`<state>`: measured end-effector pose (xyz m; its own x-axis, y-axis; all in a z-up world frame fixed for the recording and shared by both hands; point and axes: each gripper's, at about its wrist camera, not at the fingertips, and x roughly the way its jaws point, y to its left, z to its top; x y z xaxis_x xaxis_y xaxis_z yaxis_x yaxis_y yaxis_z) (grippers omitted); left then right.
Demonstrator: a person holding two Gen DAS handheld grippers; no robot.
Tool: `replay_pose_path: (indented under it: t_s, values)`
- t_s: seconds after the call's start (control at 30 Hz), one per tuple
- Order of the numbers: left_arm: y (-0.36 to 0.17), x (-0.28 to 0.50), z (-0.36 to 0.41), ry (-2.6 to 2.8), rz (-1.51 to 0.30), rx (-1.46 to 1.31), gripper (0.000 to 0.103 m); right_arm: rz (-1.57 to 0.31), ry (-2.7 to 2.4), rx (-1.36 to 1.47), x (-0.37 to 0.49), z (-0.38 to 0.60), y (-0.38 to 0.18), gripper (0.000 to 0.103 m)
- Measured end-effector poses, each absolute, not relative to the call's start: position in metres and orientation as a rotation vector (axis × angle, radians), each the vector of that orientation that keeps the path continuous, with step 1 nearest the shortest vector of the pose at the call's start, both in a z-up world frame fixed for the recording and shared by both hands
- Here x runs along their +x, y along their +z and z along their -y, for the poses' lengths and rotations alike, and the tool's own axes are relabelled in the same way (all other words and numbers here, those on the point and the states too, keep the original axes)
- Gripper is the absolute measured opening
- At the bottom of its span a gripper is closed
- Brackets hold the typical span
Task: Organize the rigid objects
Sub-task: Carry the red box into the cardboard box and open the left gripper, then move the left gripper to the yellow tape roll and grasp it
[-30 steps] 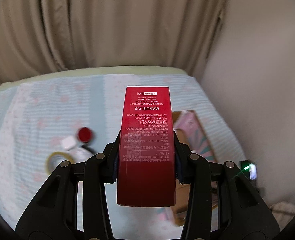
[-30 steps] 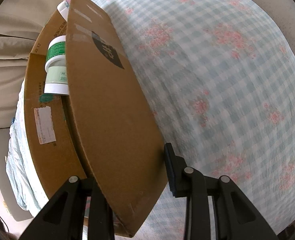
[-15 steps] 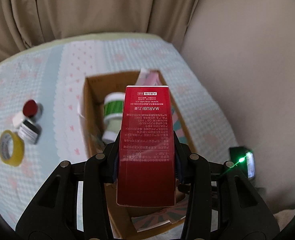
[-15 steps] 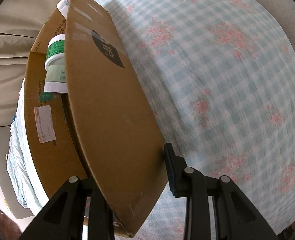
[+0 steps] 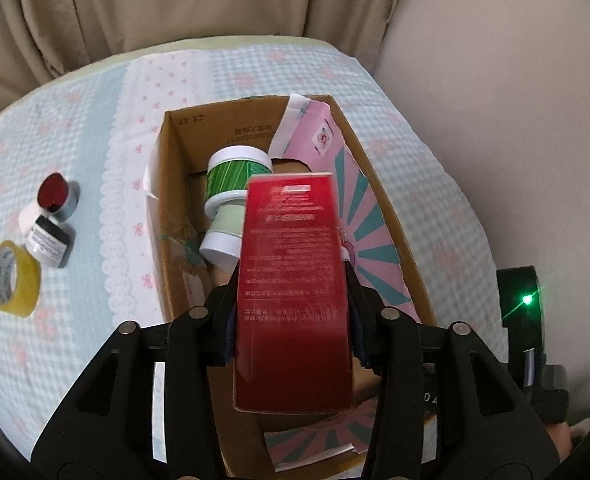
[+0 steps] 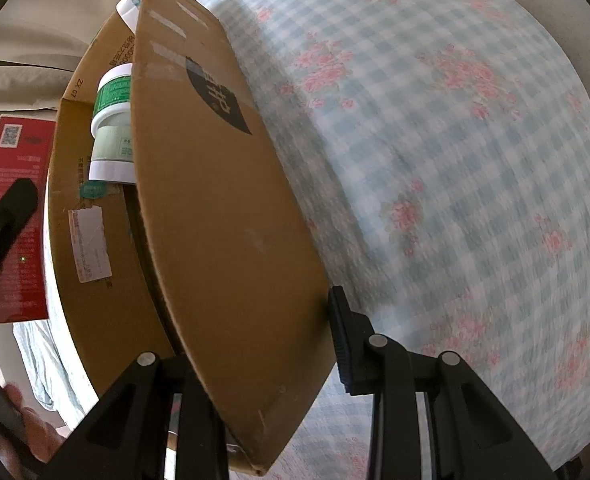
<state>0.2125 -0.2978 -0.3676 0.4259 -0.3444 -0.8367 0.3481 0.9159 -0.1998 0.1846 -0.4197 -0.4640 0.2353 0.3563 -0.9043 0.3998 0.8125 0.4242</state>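
My left gripper (image 5: 291, 332) is shut on a tall red printed box (image 5: 293, 280) and holds it above the open cardboard box (image 5: 167, 208). Inside the cardboard box lie a green-and-white jar (image 5: 235, 184) and a pink striped carton (image 5: 359, 232). In the right wrist view my right gripper (image 6: 255, 344) straddles the cardboard box's side wall (image 6: 215, 200); its right finger (image 6: 341, 344) stands at the wall's outer face, and its left finger is hidden behind the wall. The red box (image 6: 15, 216) and the jar (image 6: 113, 128) show there at the left.
On the checked bedspread left of the box lie a yellow tape roll (image 5: 13, 284), a small black-and-white jar (image 5: 49, 240) and a red-lidded jar (image 5: 55, 192). Beige curtains (image 5: 175, 0) hang behind; a wall (image 5: 495, 100) stands at the right. A black device with a green light (image 5: 525, 304) sits low right.
My left gripper has carried the red box further over the cardboard box and tilted down toward its inside. The red box has come into the right wrist view. The right gripper has stayed put.
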Motion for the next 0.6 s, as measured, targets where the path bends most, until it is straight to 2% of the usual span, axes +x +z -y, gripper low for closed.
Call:
replay_pose_path:
  t_s: [0.07,0.6]
  values:
    - [-0.359,0.211,0.292,-0.427,-1.008,-0.006,0.101,-1.363,-0.031,0.675,0.185,0.420,-0.465,0.029]
    - [-0.335,0.213,0.243,-0.434,-0.954,-0.023,0.103,-1.354,-0.018,0.671,0.179,0.418,-0.468,0.029]
